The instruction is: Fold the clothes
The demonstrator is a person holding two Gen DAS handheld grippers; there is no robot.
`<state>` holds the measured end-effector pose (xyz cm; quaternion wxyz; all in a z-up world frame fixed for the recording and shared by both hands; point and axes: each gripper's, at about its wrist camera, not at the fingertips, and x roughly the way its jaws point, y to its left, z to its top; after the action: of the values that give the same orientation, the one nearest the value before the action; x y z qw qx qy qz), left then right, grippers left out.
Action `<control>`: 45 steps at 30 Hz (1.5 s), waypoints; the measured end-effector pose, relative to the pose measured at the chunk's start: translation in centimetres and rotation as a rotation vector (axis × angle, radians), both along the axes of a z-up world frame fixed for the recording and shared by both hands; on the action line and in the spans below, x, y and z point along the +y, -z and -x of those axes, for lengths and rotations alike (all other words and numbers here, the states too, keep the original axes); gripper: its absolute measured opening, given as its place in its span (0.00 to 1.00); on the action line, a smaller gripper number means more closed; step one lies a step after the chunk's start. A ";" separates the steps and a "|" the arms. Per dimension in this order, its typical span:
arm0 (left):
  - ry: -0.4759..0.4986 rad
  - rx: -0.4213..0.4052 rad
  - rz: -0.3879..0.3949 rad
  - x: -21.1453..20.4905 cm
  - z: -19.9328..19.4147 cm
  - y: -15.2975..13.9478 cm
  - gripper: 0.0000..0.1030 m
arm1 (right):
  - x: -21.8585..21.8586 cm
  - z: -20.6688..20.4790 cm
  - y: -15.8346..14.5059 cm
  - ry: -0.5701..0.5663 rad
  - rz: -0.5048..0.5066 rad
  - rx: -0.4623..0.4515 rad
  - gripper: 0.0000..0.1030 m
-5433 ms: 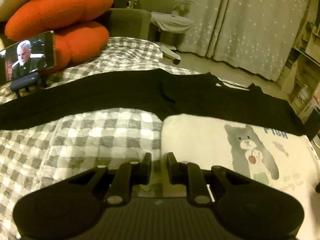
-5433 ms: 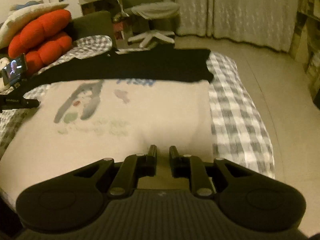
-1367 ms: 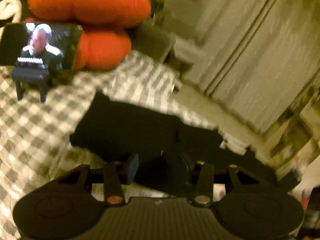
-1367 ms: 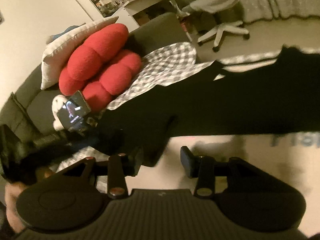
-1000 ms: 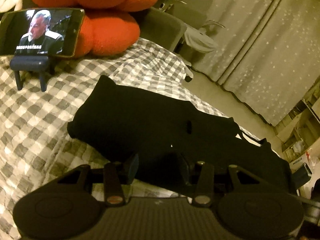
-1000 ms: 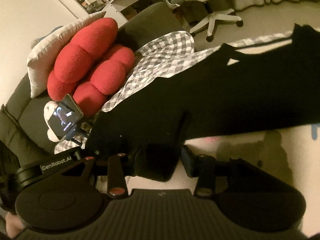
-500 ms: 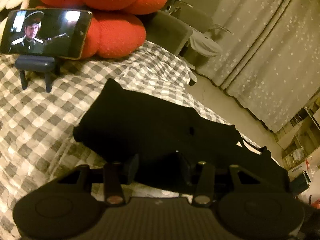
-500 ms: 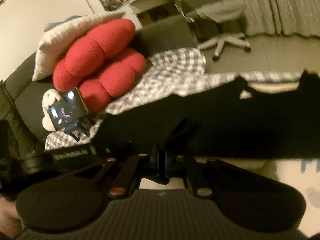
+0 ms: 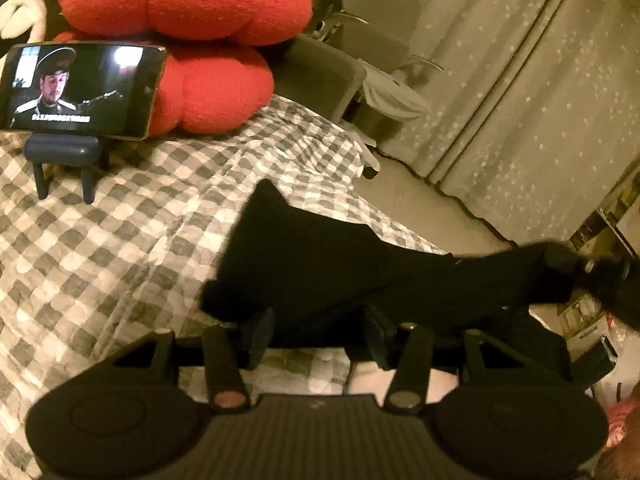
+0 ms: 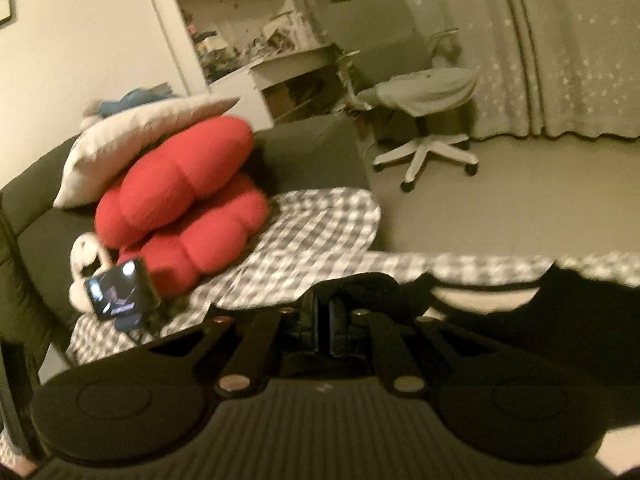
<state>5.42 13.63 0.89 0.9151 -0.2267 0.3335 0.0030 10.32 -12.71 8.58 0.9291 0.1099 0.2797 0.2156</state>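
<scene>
A black garment (image 9: 344,268) lies partly folded across the checked blanket (image 9: 120,240) of a bed, one corner peaking upward and a long part stretched off toward the right, where it is lifted off the bed. Under its near edge a bit of pale cloth (image 9: 384,384) shows. The left gripper (image 9: 316,340) hovers at the garment's near edge with its jaws opening; black cloth lies between them, but the pads are apart from it. The right gripper (image 10: 323,320) has its jaws pressed together on a bunched fold of the black garment (image 10: 520,332). Behind, a phone (image 9: 80,92) on a small stand (image 9: 64,160) plays a video in front of red cushions (image 9: 188,8). No containers are in view nearby.
</scene>
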 end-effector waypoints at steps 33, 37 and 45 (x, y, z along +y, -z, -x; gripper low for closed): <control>0.029 0.037 -0.090 -1.5 -1.1 0.9 0.52 | -13.7 -0.3 -4.6 0.301 -0.142 -0.102 0.06; 0.025 0.025 -0.090 -1.4 -1.4 1.0 0.53 | -15.3 0.7 -4.4 0.320 -0.172 -0.107 0.06; 0.044 -0.033 -0.118 -2.2 -2.5 0.9 0.54 | -17.1 0.5 -1.3 0.332 -0.151 -0.025 0.06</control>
<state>7.96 11.41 -0.01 0.9321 -0.1650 0.3224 -0.0010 9.80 -29.85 9.89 0.9445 0.2211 0.2291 0.0810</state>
